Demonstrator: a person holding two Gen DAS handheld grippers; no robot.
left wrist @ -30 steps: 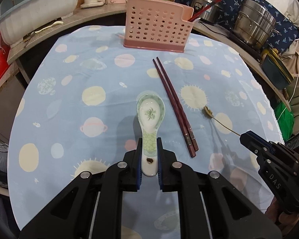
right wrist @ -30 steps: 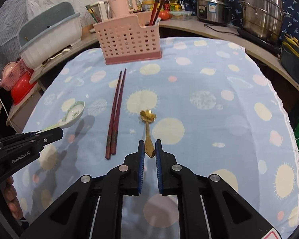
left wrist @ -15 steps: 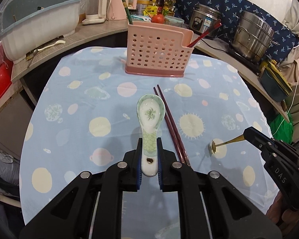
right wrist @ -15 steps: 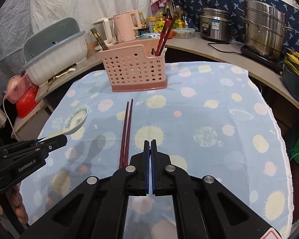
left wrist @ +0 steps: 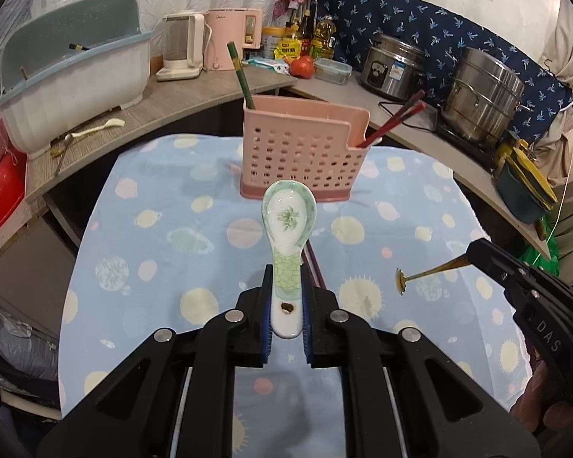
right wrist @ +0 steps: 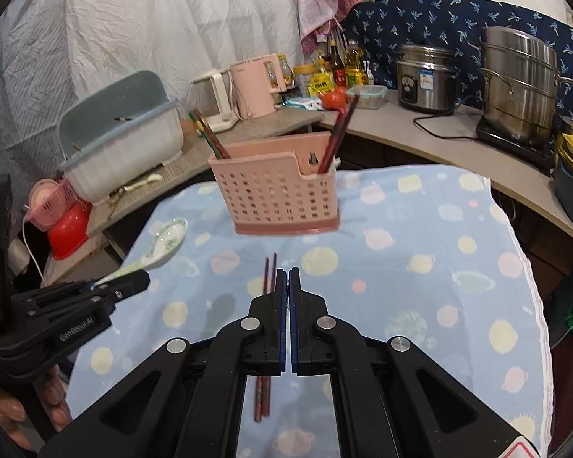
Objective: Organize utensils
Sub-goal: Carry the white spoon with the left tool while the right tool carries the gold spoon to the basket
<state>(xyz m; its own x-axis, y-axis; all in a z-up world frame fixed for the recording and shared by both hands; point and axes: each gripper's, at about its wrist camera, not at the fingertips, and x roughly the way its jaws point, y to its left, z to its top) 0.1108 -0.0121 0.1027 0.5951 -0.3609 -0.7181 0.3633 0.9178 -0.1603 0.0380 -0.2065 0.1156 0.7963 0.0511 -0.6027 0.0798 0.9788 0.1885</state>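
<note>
While both of my tools hang above the cloth-covered surface (left wrist: 164, 175), I record the following. My left hand-held gripper (left wrist: 285, 297) is clamped on the handle of the ceramic spoon (left wrist: 288, 225); the blue pads press on both sides of the handle, and the bowl points forward toward the pink basket (left wrist: 301, 160). From the right wrist view the same spoon (right wrist: 164, 240) sticks out of the left hand-held gripper (right wrist: 133, 280), clear of the cloth.

My right hand-held gripper (right wrist: 287, 278) has its jaws drawn together with almost no gap. From its own camera I cannot see anything between the pads. From the left wrist view, a thin gold spoon (left wrist: 424, 276) projects from the tip of the right hand-held gripper (left wrist: 473, 253) and is held above the cloth, its small bowl end pointing toward the middle of the surface.

A pair of dark red chopsticks (right wrist: 265, 343) lies flat on the cloth, side by side, partly hidden under the right tool and pointing toward the basket (right wrist: 279, 194).

The basket stands upright at the far end of the cloth. Red chopsticks (right wrist: 338, 133) lean in its right compartment and a green pair (right wrist: 210, 139) leans at its left end.

A person's fingers (right wrist: 53, 400) grip the left tool's handle.
</note>
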